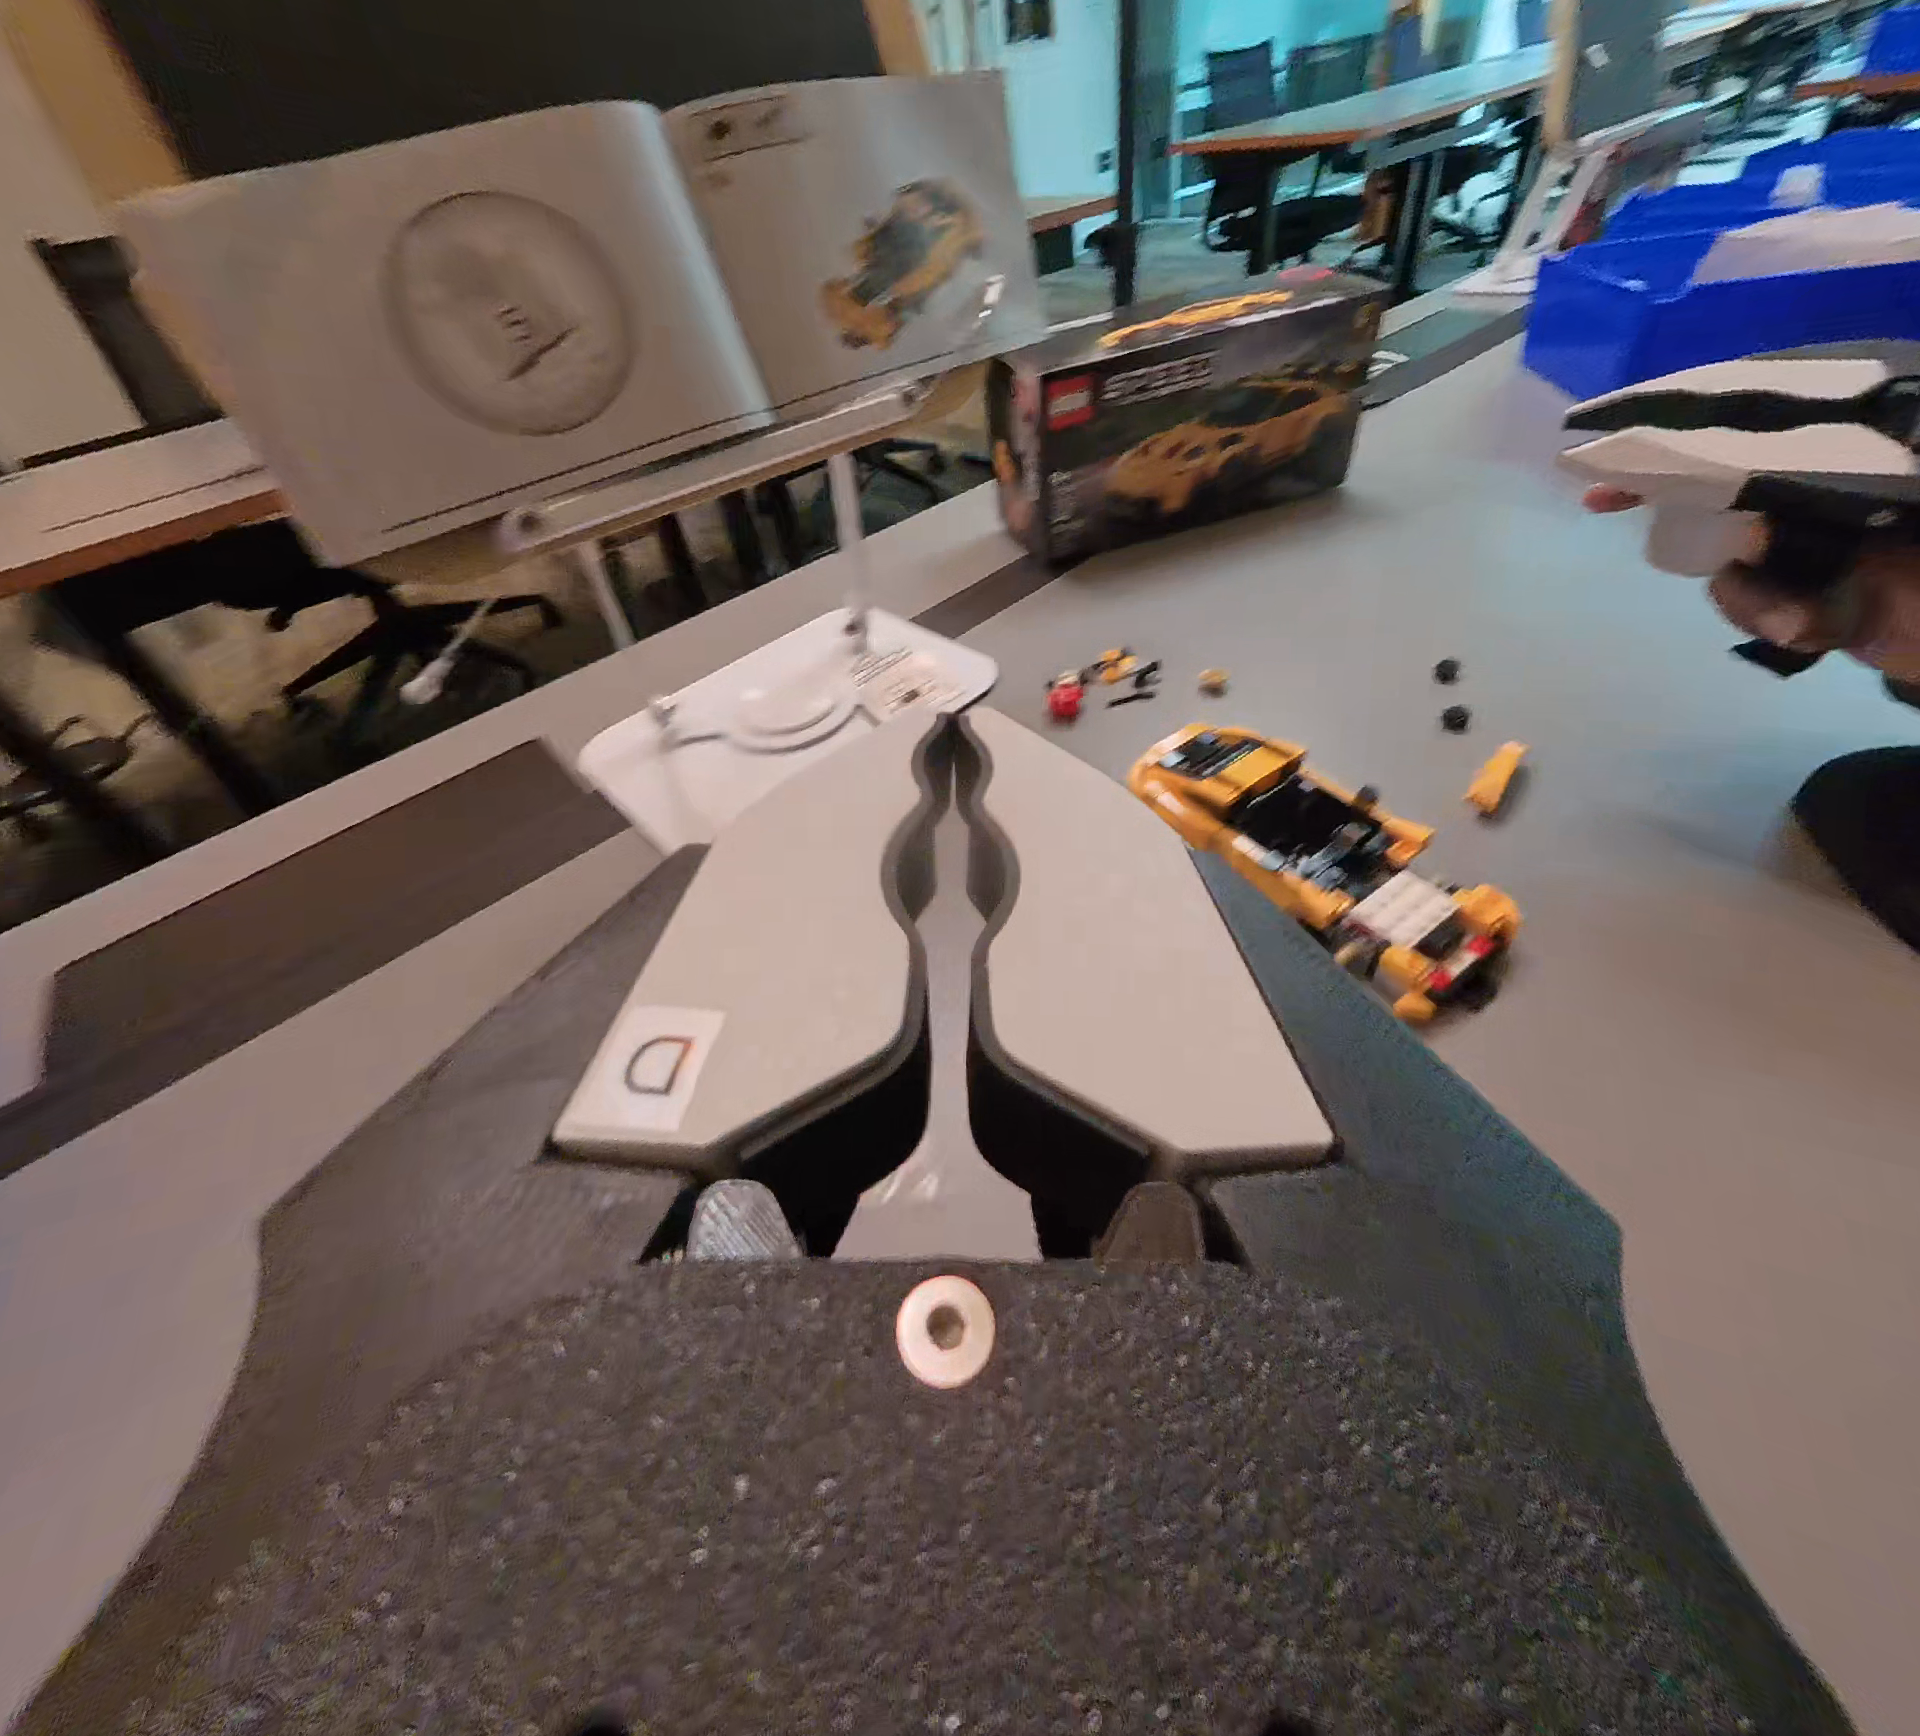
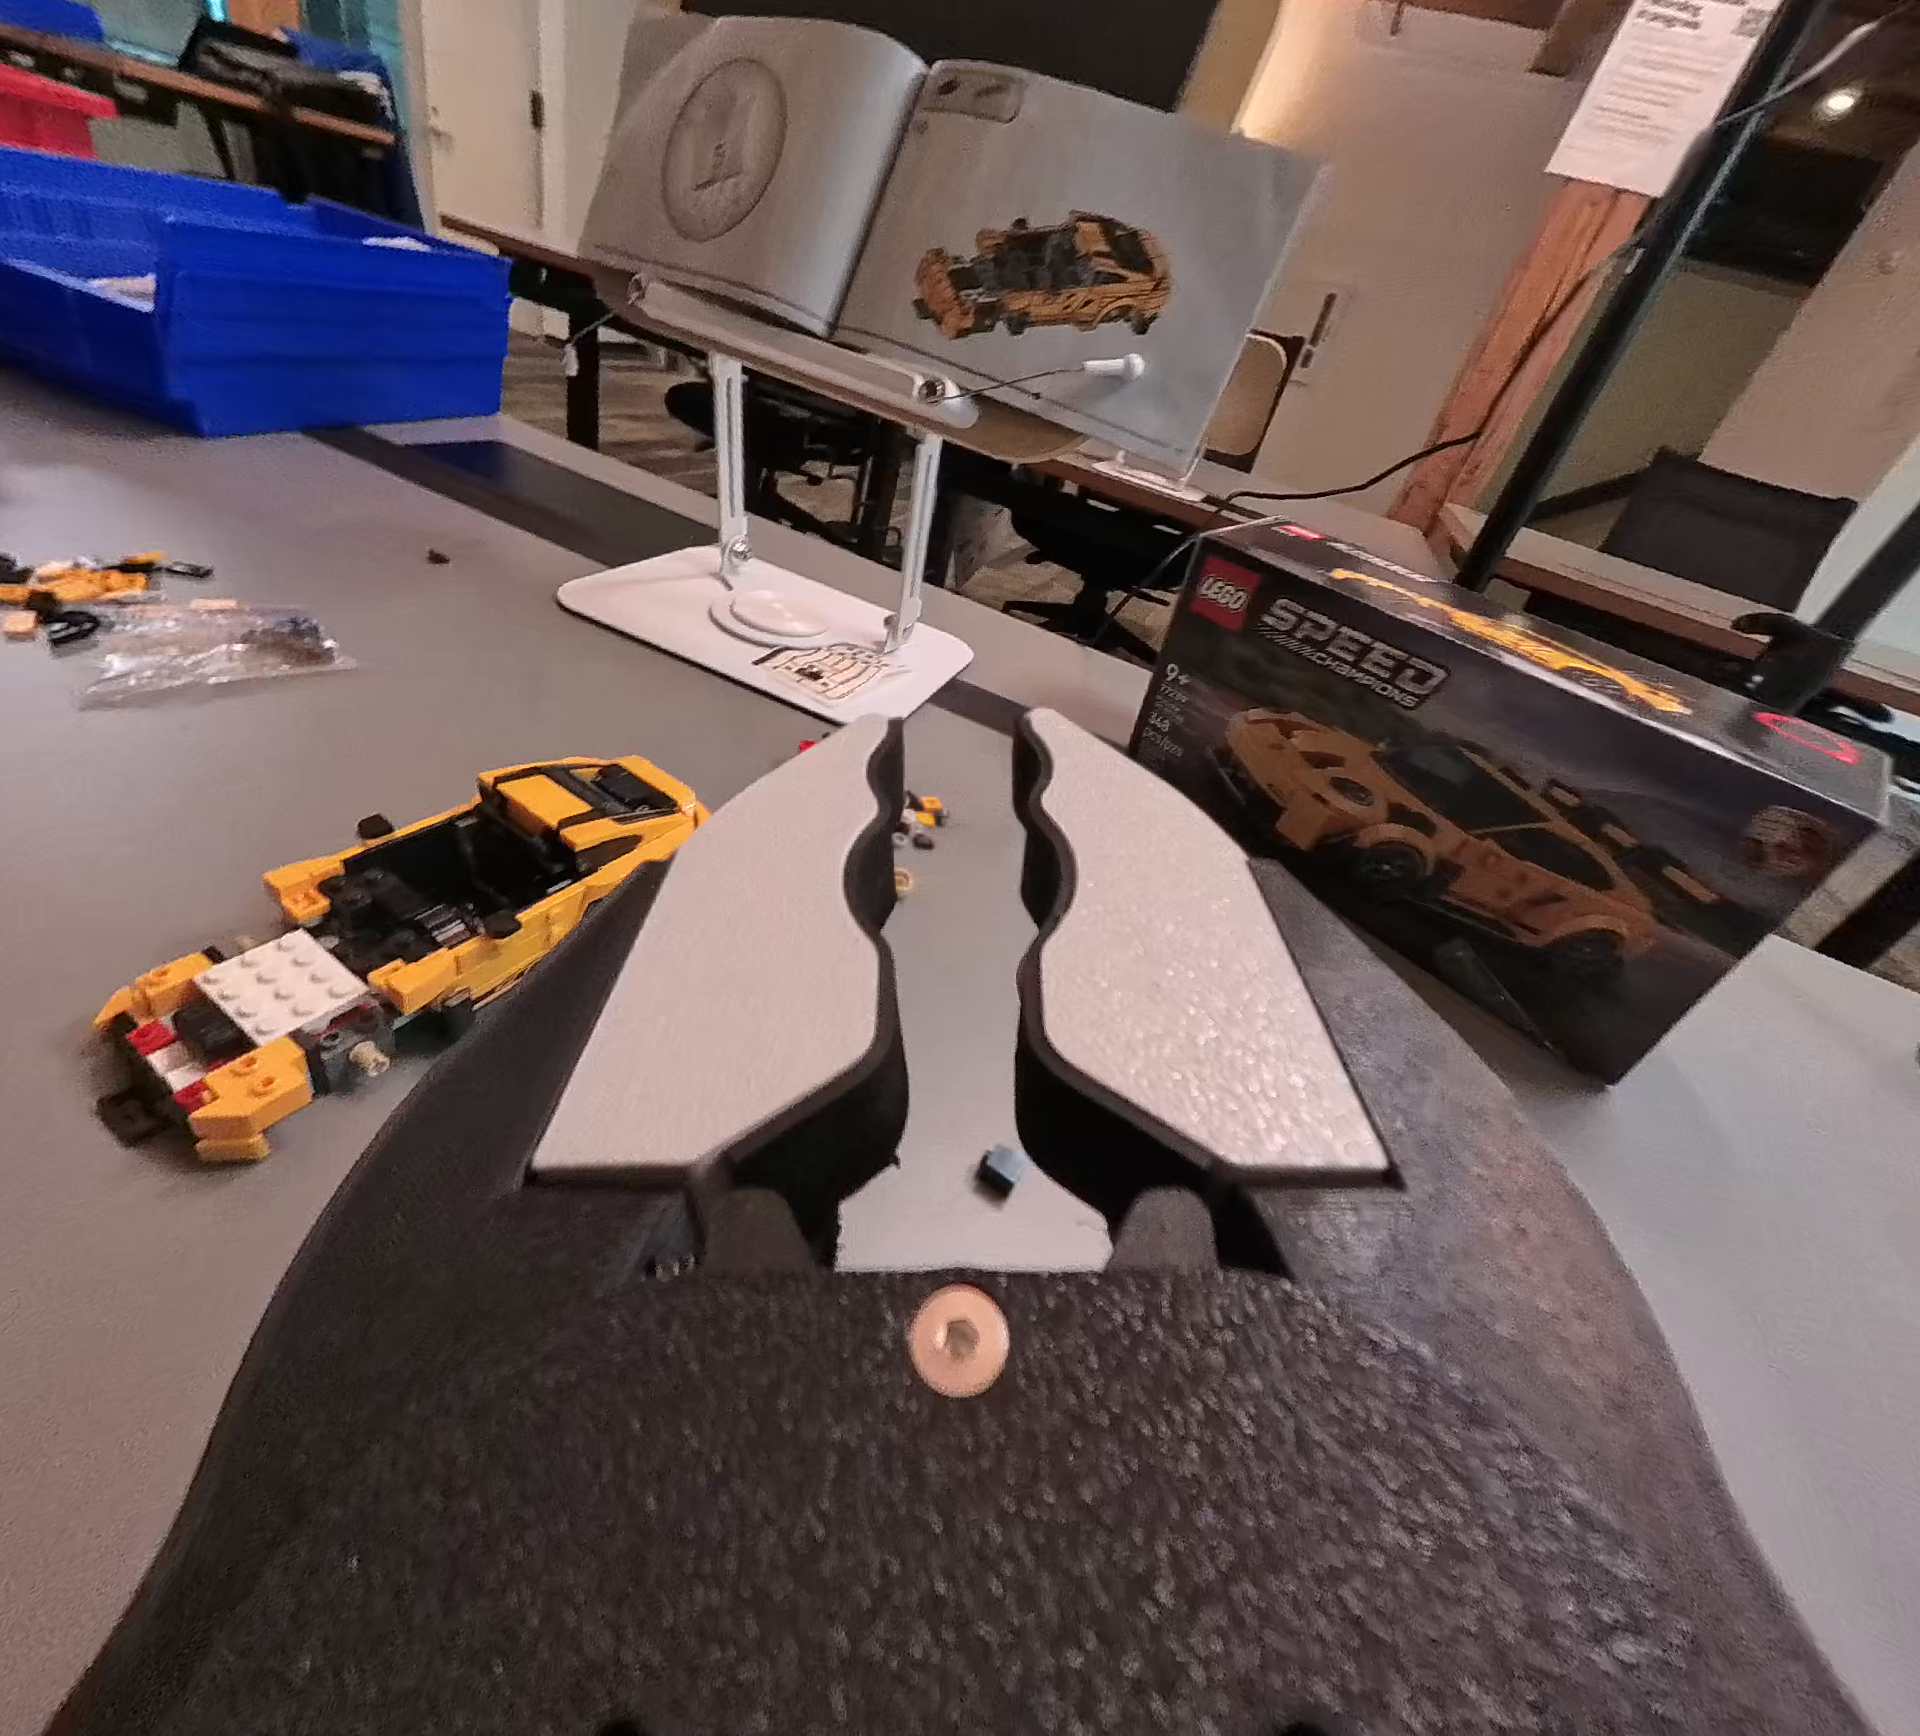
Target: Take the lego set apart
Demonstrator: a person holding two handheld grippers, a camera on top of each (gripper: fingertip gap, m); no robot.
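The left gripper is closed and holds nothing; the right gripper is half open, empty, with the yellow car at nine o'clock.

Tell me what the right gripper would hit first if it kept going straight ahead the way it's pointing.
Probably the scattered loose lego bits lying on the table between its open fingers, if it runs low. Beyond them stands the white base of the book stand. Depth is hard to judge here. The right gripper itself holds nothing.
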